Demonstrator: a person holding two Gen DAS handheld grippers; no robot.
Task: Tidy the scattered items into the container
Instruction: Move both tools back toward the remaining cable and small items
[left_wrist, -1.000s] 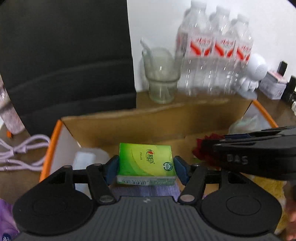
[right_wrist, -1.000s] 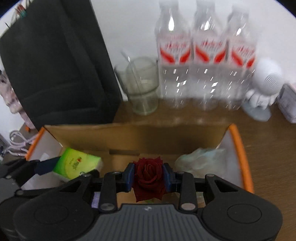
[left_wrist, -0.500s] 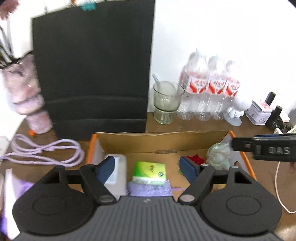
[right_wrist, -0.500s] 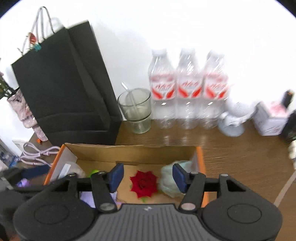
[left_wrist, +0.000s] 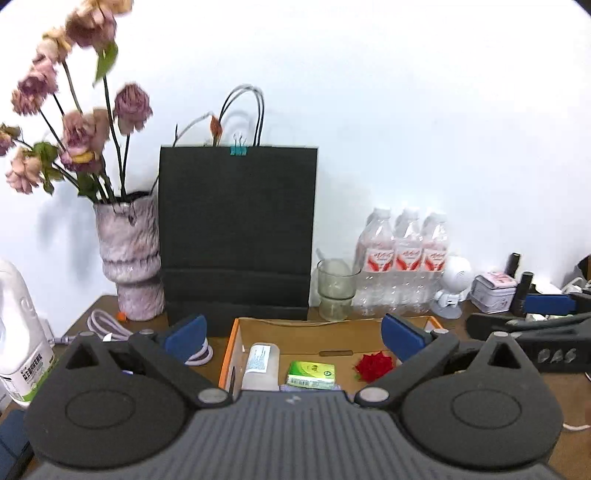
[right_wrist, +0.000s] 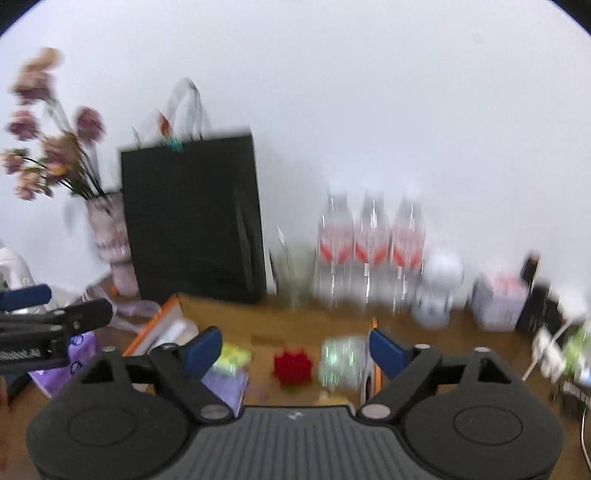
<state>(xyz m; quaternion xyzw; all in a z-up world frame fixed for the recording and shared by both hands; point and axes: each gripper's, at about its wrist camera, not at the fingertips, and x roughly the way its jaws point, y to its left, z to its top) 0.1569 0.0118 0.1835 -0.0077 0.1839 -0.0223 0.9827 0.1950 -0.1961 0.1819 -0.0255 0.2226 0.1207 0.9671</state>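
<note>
Brown wooden desk (left_wrist: 325, 316): carries everything listed.

Open cardboard box with orange edges (left_wrist: 226, 356): the container, in front of a tall black paper bag (left_wrist: 238, 229). Stiff walls, light; judged easiest taken by the rim.

White plastic bottle (left_wrist: 260, 365): lies at the box's left end. Smooth, likely slippery; hold across the body.

Green tissue packet (left_wrist: 311, 373): lies mid-box. Soft, light; squeeze the short sides gently.

Red fabric rose (left_wrist: 373, 365): lies right of the packet. Delicate; pinch lightly.

Left gripper (left_wrist: 293, 332): jaws opening, nothing between them.

Right gripper (right_wrist: 295, 349): jaws opening, empty.

Change: a second ago the left gripper clamped the packet and the right the rose, low in the box; both items now lie released and both grippers have drawn up and back.
</note>
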